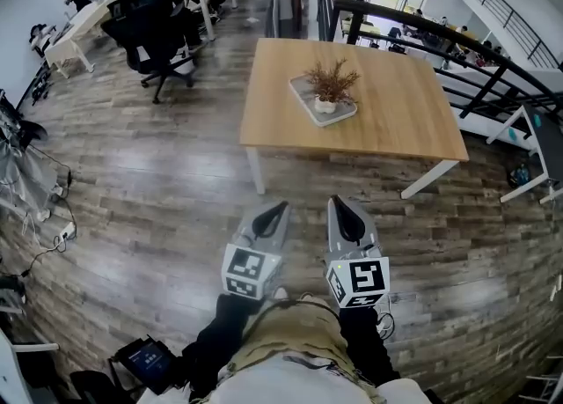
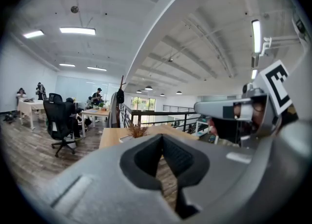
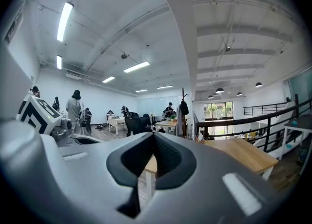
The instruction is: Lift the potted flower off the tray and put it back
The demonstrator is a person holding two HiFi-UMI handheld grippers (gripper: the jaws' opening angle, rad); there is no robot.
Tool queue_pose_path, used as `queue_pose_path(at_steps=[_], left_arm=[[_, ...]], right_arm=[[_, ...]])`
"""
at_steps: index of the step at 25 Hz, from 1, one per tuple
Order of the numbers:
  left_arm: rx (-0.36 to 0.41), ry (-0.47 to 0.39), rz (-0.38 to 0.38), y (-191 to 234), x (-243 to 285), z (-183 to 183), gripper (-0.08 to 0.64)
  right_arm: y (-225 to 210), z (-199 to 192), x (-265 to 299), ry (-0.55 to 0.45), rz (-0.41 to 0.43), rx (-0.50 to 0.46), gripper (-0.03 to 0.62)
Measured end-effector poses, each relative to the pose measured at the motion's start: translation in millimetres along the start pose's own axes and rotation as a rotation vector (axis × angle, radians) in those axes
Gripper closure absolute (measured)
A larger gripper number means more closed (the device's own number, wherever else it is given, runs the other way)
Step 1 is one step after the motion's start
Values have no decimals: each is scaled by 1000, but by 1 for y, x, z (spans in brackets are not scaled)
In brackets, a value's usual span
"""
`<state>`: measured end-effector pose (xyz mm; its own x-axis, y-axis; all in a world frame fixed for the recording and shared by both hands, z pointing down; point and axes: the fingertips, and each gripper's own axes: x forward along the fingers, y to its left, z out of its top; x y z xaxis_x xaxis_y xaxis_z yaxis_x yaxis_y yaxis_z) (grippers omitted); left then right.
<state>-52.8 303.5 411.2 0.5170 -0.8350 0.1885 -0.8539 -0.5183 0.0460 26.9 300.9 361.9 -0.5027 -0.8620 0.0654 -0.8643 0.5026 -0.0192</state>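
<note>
While a person is standing on the wood-plank floor (image 1: pixel 149 191) of an open office, a light wooden table (image 1: pixel 396 121) is sitting well ahead of them, filling the upper middle of the head view. A pale oblong tray (image 1: pixel 302 92) is lying near the table's middle, its long axis running diagonally from the far left toward the near right. The potted flower (image 1: pixel 329 90), a small white pot with dry brownish sprigs, is standing upright on that tray, so nothing is looking lifted yet. Both tools are hovering low and close to the person's body, well apart from the table. The left gripper (image 1: pixel 276 210) and the right gripper (image 1: pixel 343 209) are pointing side by side toward the table, each with its jaws clenched together on nothing. The flower is lying straight ahead and slightly toward the right-hand tool, which is looking a little nearer; either one is needing a long forward reach and parted jaws first.
</note>
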Motion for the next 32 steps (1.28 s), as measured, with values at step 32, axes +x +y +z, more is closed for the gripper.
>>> queue_pose_path(at_steps=[32], left_arm=[[-46, 22, 112, 183, 206, 26, 558]], right_arm=[[-134, -19, 250, 29, -4, 33, 586]])
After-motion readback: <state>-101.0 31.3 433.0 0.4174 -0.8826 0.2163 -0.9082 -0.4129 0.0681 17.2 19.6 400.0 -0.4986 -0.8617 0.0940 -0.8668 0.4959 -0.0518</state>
